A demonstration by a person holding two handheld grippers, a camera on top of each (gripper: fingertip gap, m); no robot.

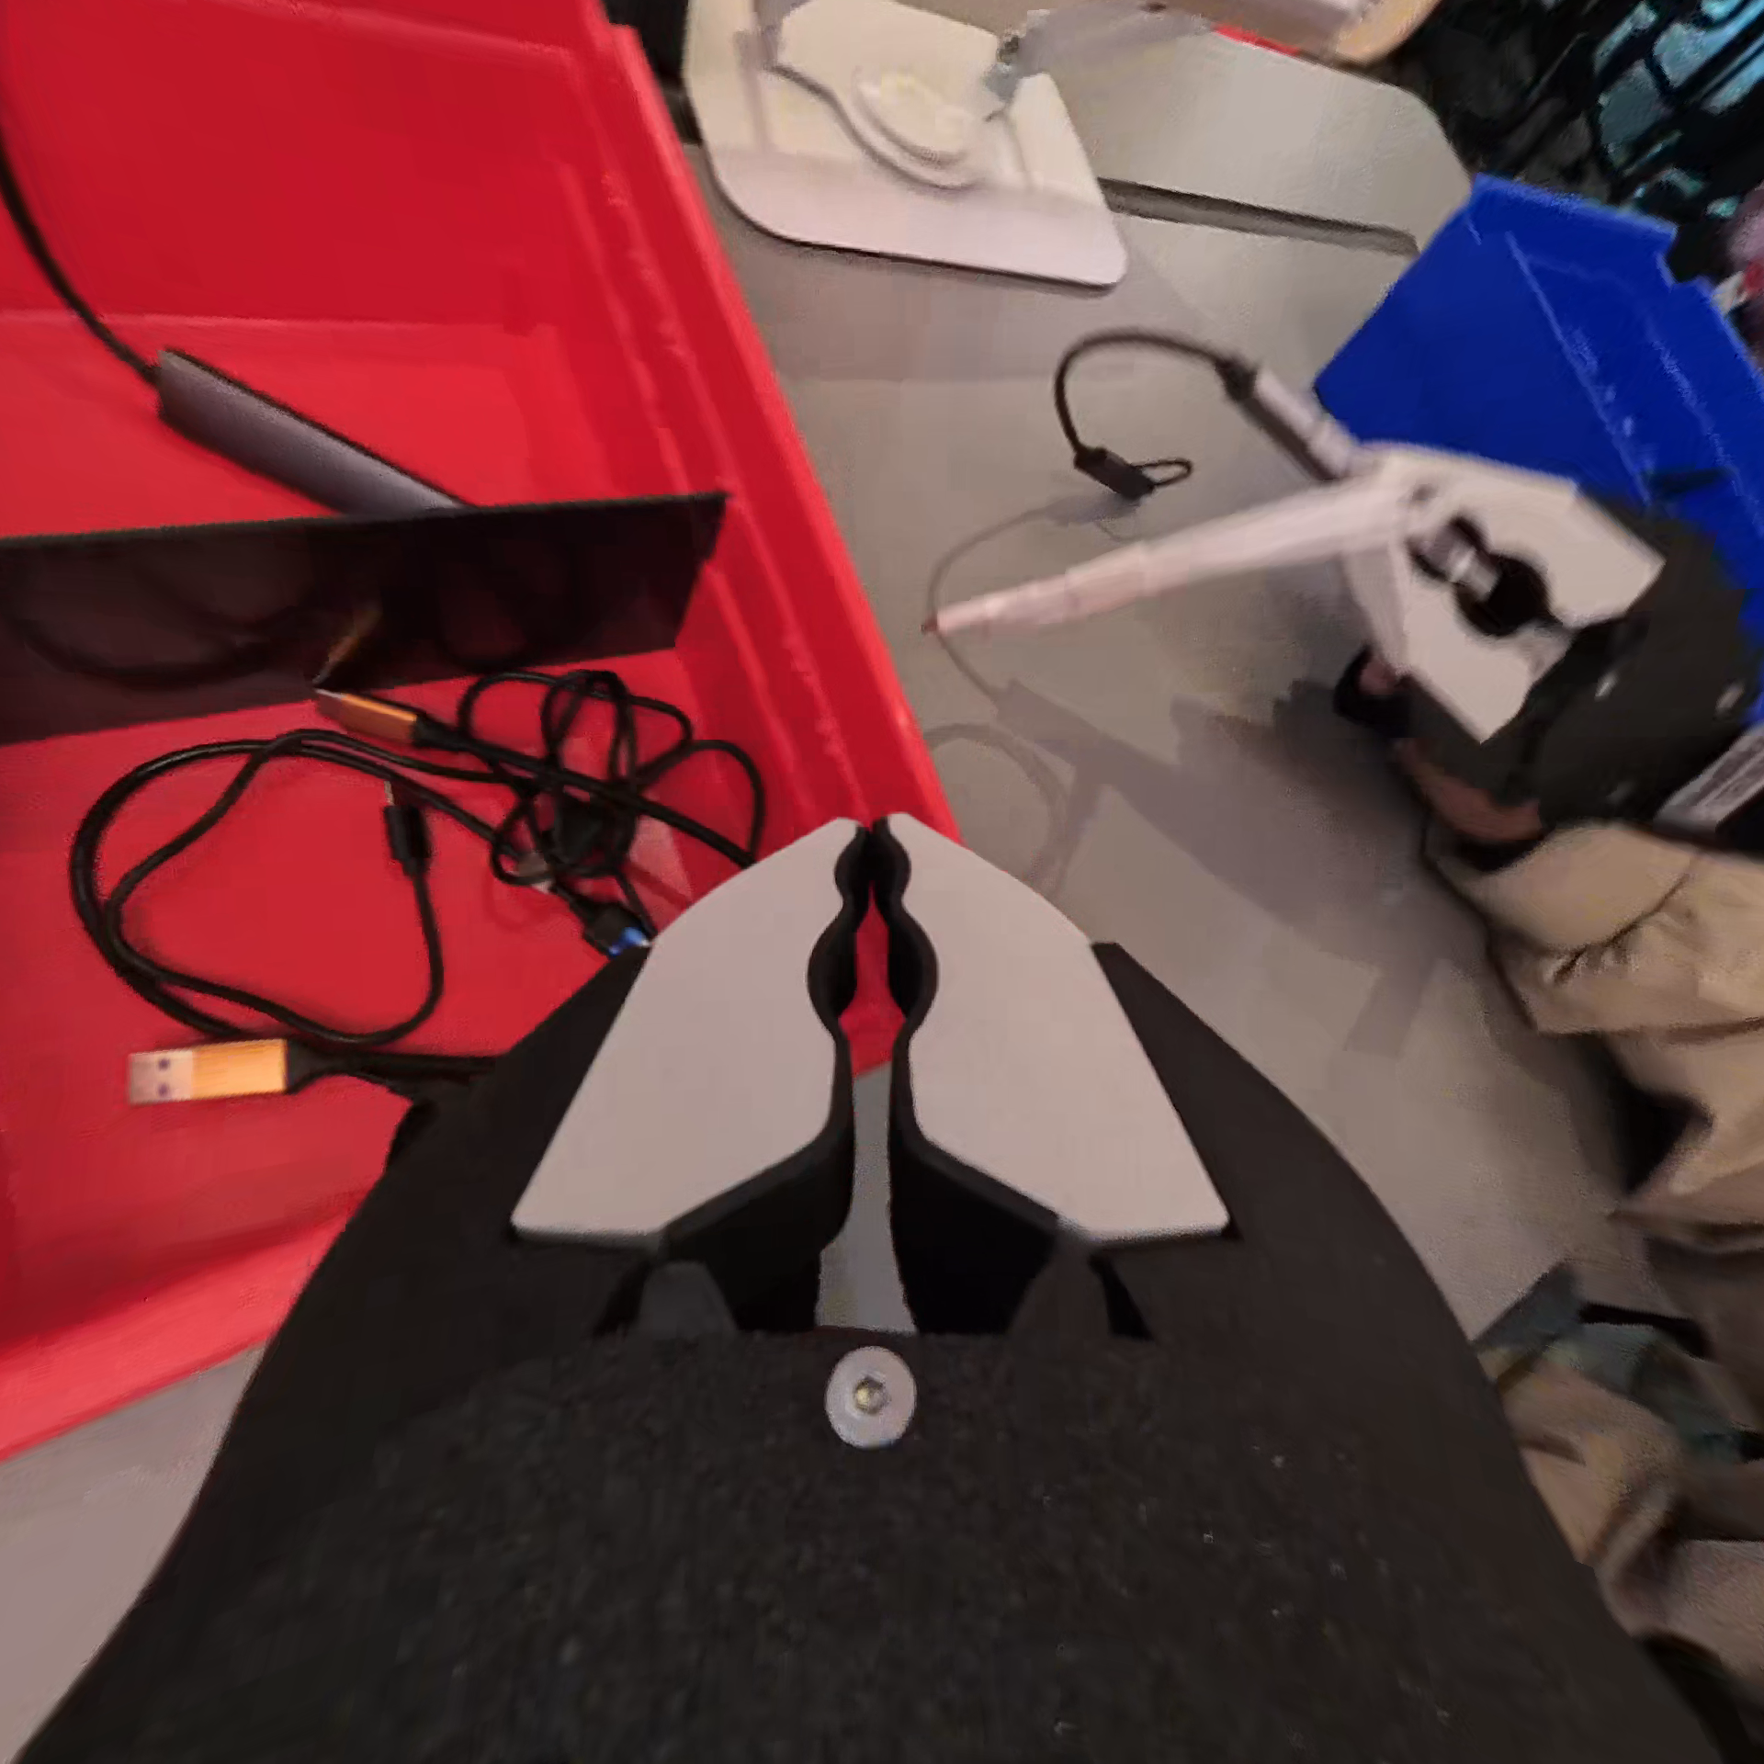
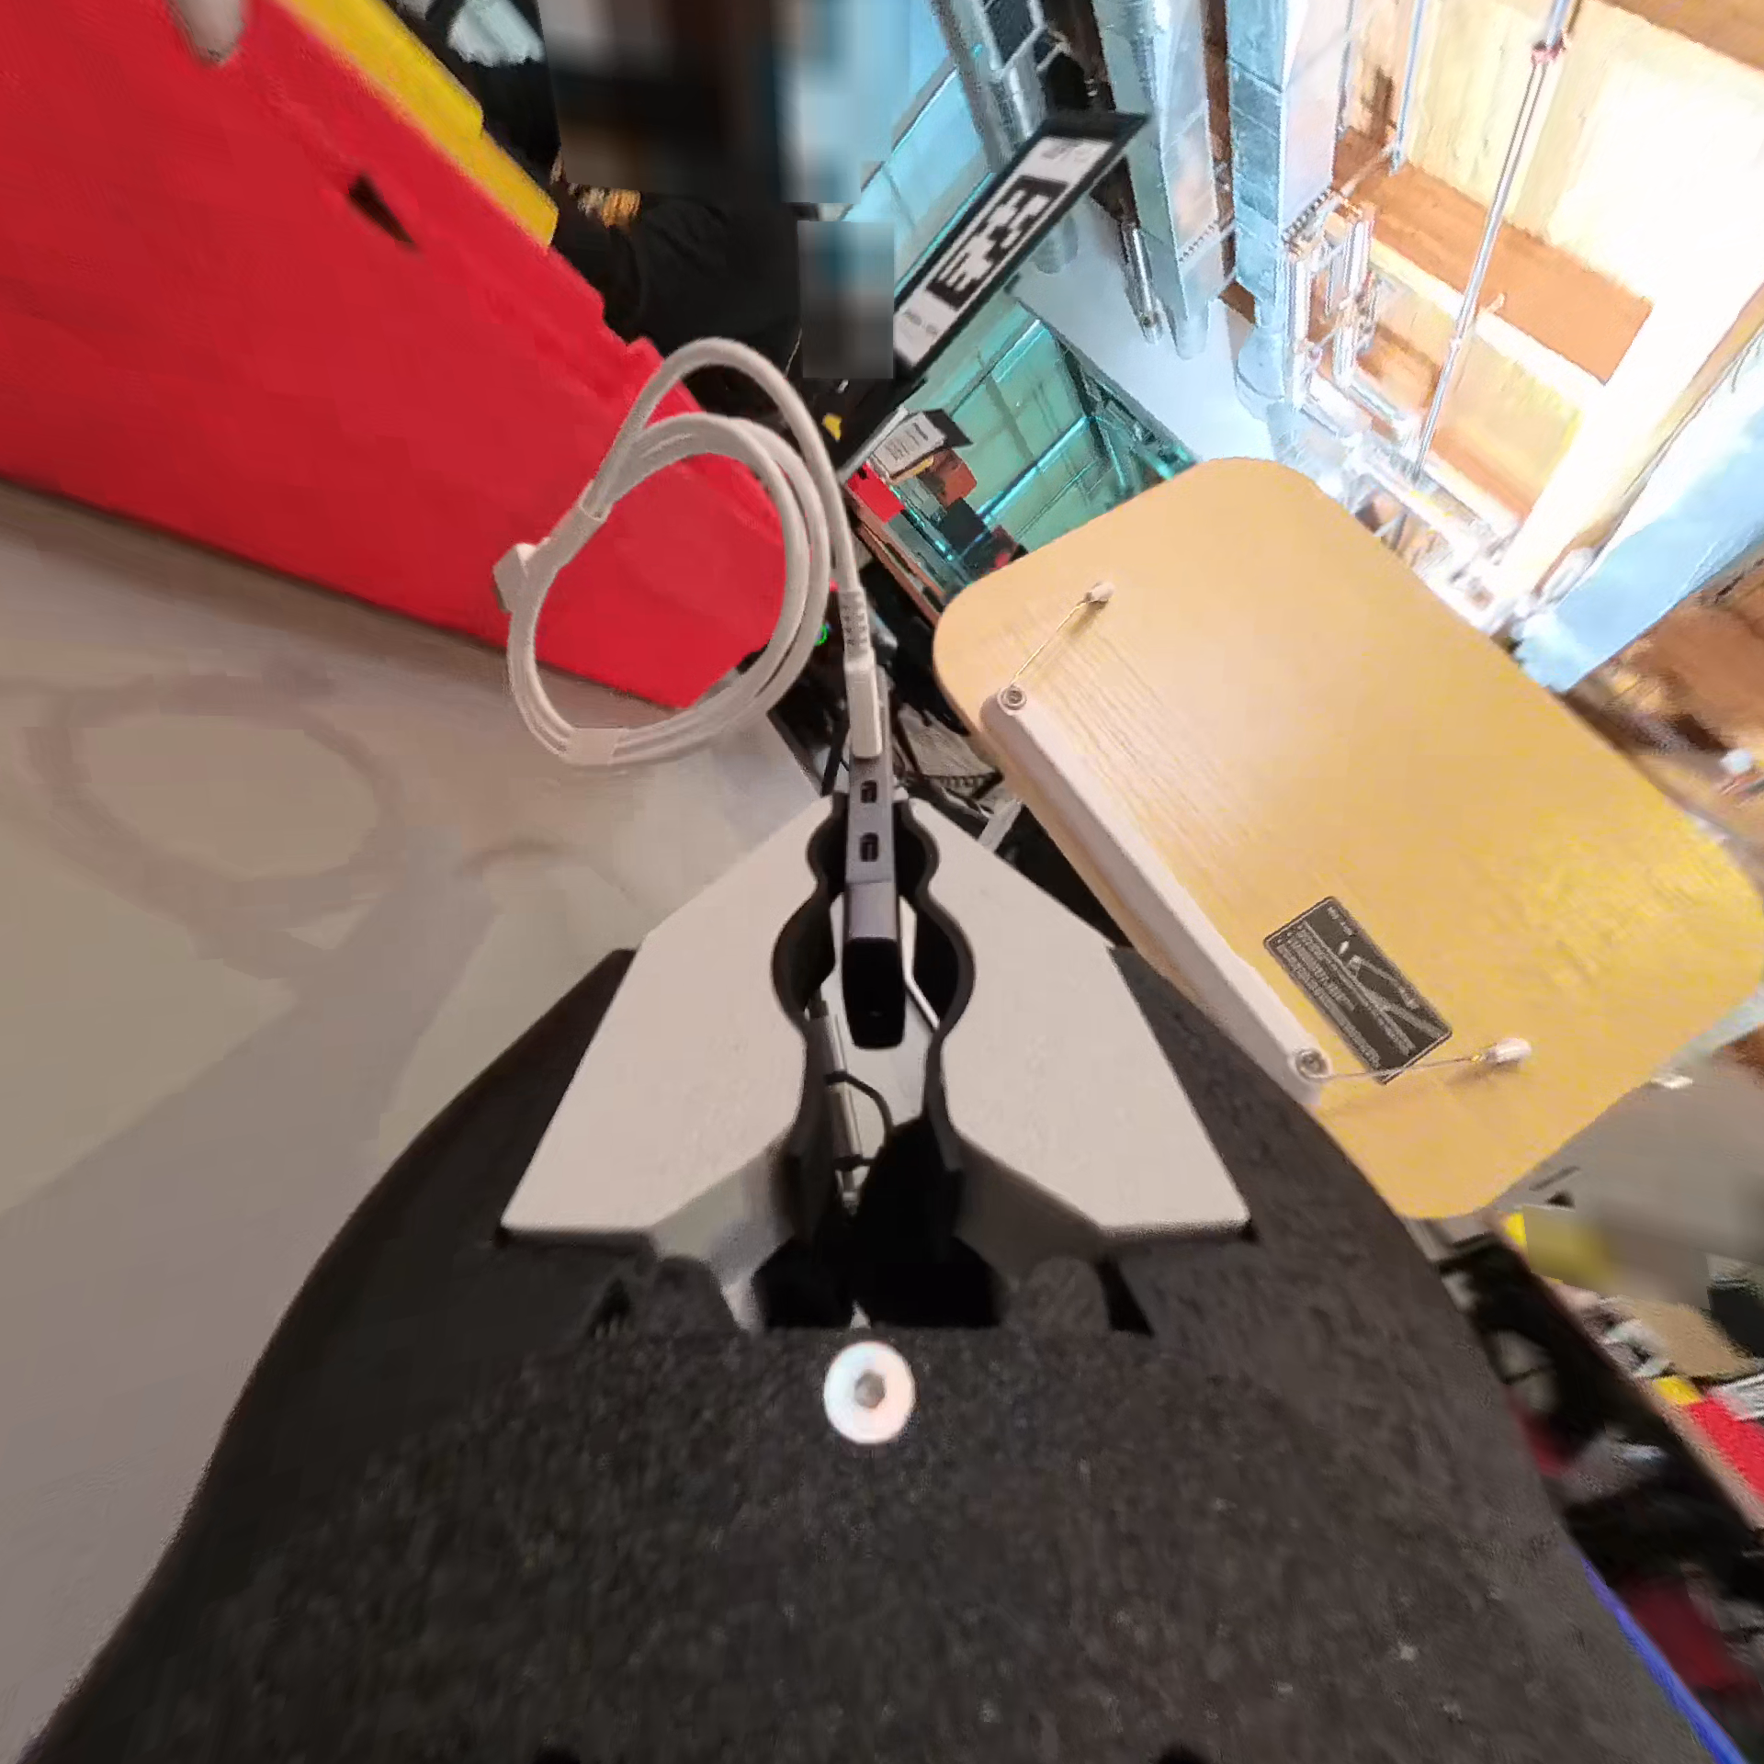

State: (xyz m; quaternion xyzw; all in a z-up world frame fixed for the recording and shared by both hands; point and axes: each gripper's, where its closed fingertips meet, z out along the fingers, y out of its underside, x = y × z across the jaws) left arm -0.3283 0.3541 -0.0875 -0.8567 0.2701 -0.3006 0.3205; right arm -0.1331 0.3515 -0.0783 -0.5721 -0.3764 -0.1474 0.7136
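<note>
Right gripper is clamped on a slim grey hub, whose long axis runs along the fingers and projects past the tips. White cable, coiled, is plugged into the hub's far end and hangs ahead, left of the tips. Left gripper is closed and empty, with tangled black cables in the red bin left of its fingers.

A smooth grey tabletop fills the frame's middle. On it rest a large red plastic bin at left, a blue plastic bin at upper right, and a flat white stand base at top centre.
</note>
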